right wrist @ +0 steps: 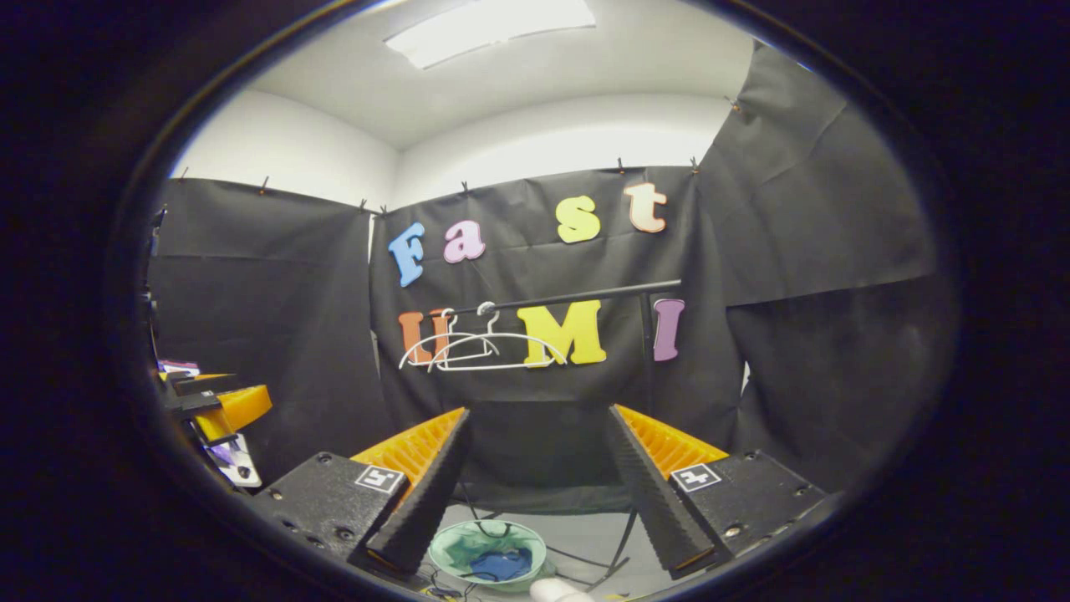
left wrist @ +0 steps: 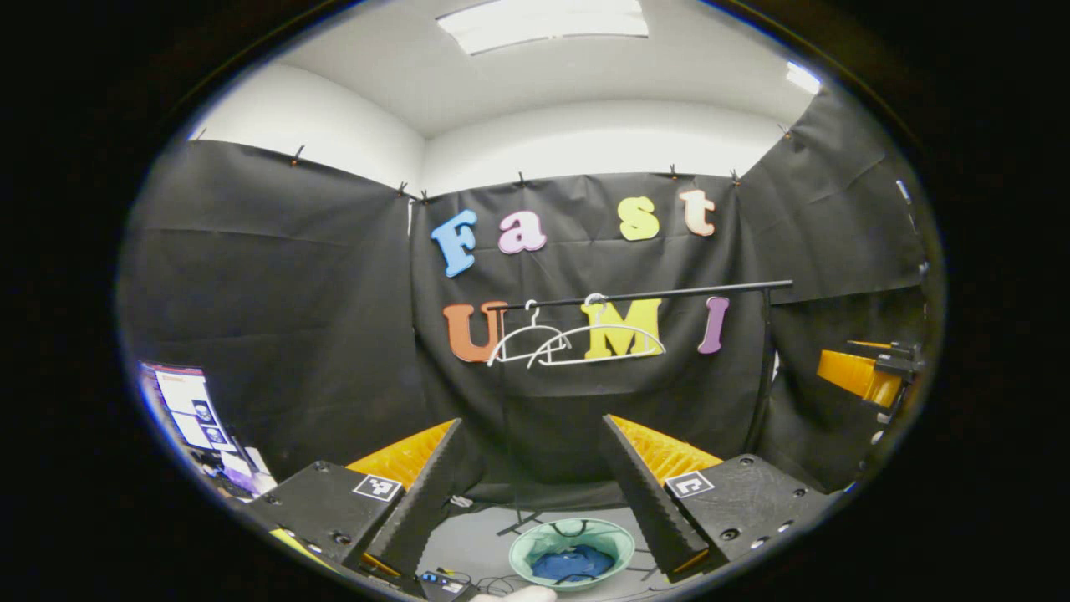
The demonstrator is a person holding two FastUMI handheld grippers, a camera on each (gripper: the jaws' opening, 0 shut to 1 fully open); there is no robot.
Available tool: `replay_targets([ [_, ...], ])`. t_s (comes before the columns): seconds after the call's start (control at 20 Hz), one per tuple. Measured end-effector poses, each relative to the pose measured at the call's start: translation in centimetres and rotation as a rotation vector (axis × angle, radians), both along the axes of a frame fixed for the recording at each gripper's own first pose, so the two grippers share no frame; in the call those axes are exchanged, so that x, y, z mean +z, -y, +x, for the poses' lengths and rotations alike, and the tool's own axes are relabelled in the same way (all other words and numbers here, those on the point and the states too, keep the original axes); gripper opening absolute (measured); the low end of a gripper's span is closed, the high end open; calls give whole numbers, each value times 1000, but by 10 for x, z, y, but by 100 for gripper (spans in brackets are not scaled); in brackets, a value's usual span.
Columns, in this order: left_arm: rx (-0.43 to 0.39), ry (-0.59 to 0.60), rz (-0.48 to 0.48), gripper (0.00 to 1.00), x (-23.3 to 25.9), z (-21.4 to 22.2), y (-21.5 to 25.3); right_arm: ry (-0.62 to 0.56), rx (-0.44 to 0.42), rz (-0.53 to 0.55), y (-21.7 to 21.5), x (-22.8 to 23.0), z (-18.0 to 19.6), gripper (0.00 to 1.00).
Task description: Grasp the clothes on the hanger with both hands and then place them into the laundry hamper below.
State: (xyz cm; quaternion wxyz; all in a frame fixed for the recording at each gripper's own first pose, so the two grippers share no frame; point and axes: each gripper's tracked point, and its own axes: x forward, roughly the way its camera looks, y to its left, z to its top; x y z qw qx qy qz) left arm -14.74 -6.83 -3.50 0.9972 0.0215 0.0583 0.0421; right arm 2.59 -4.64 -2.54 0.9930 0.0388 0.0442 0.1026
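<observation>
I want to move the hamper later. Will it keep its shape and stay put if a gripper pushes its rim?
Probably not. The hamper looks like thin fabric, so its rim would likely bend. It holds only a blue garment, so it seems light and may slide or tip.

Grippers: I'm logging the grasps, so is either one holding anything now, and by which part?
Nothing is held. The left gripper and the right gripper both stand open; the hangers are bare and blue clothing lies in the hamper.
</observation>
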Motion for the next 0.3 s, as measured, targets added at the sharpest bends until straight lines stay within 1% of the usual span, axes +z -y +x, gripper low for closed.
replay_targets([
  [0.15, -27, 9, -4, 100, 4, 2, -1, 0, 8, -27, -8, 1, -10, 99],
  [0.3, -43, 2, -1, 100, 3, 2, -9, -9, 27, -41, -25, -1, -10, 99],
])
